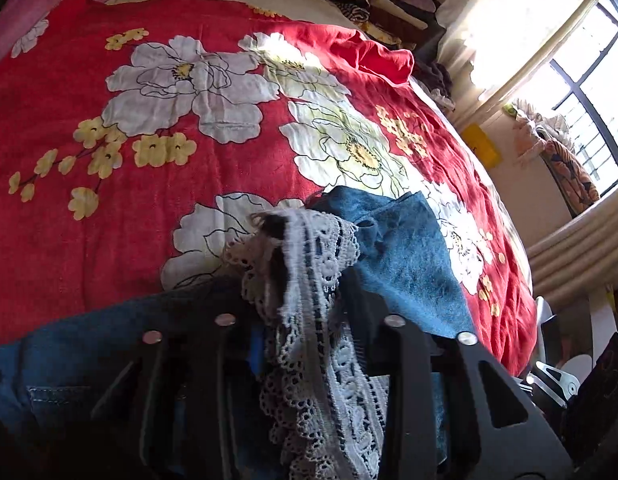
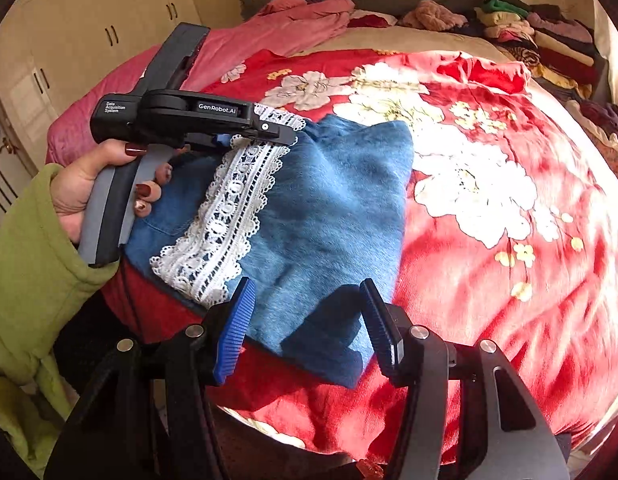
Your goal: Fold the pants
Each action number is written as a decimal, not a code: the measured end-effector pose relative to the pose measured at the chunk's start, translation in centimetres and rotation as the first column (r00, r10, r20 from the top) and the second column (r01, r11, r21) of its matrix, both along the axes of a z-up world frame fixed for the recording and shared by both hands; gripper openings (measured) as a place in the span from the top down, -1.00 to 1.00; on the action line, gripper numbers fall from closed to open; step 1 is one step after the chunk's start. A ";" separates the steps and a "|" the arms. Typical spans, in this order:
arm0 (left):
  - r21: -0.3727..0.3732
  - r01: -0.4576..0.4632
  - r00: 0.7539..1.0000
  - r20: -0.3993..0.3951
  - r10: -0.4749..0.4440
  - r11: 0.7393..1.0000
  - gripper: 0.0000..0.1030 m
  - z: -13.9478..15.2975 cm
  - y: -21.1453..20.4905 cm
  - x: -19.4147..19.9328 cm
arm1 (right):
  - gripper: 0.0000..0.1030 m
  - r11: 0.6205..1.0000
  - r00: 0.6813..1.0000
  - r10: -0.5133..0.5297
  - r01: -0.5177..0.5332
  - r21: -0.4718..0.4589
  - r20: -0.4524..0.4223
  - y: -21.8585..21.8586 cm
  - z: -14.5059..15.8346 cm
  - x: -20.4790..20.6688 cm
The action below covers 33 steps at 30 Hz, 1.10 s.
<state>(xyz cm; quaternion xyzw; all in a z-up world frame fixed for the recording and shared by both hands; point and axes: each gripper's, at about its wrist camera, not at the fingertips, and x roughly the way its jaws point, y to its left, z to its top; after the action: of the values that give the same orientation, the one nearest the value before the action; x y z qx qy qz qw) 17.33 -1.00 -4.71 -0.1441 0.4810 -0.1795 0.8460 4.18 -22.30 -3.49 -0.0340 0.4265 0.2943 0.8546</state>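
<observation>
Blue denim pants (image 2: 329, 208) with a white lace trim (image 2: 229, 208) lie folded on the red flowered bedspread (image 2: 489, 300), near its front edge. A hand in a green sleeve (image 2: 29, 264) holds my left gripper (image 2: 287, 134), whose jaws are shut on the far end of the lace. In the left wrist view the lace (image 1: 309, 264) bunches up between the left gripper (image 1: 305, 280) fingers and hides their tips, with denim (image 1: 405, 248) folded beyond. My right gripper (image 2: 307, 328) hovers open over the near corner of the denim, its blue pads (image 2: 235, 332) apart and not pressing the cloth.
A pile of folded clothes (image 2: 541, 32) lines the far right of the bed, and a pink blanket (image 2: 293, 24) lies at the far left. Cream wardrobe doors (image 2: 89, 40) stand to the left. A bright window (image 1: 589, 80) is beyond the bed's right side.
</observation>
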 end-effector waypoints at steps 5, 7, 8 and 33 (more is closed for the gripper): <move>0.053 -0.004 1.000 0.007 0.004 0.999 0.43 0.0 0.7 0.2 | -0.03 0.999 0.999 0.028 -0.028 -0.028 -0.015 0.5 -1.0 -0.3; 0.017 -0.028 0.999 -0.027 0.028 0.999 0.37 -1.1 1.7 0.4 | -0.17 0.999 0.999 0.031 -0.032 -0.039 -0.032 0.8 -1.6 0.0; 0.007 -0.037 0.999 -0.021 0.037 0.999 0.37 -1.1 2.0 0.1 | -0.28 0.999 0.999 0.034 -0.035 -0.033 -0.035 0.8 -1.6 -0.1; 0.109 -0.039 0.999 -0.030 0.043 0.993 -0.35 -0.4 -1.4 -13.7 | -0.62 0.987 0.990 -0.140 0.137 0.085 0.029 -3.9 0.9 -0.2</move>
<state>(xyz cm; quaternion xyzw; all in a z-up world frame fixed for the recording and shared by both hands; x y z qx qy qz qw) 3.58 -2.44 -5.09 -0.1107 0.5005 -0.1334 0.8482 3.95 -26.15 -2.55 0.0259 0.4003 0.2511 0.8809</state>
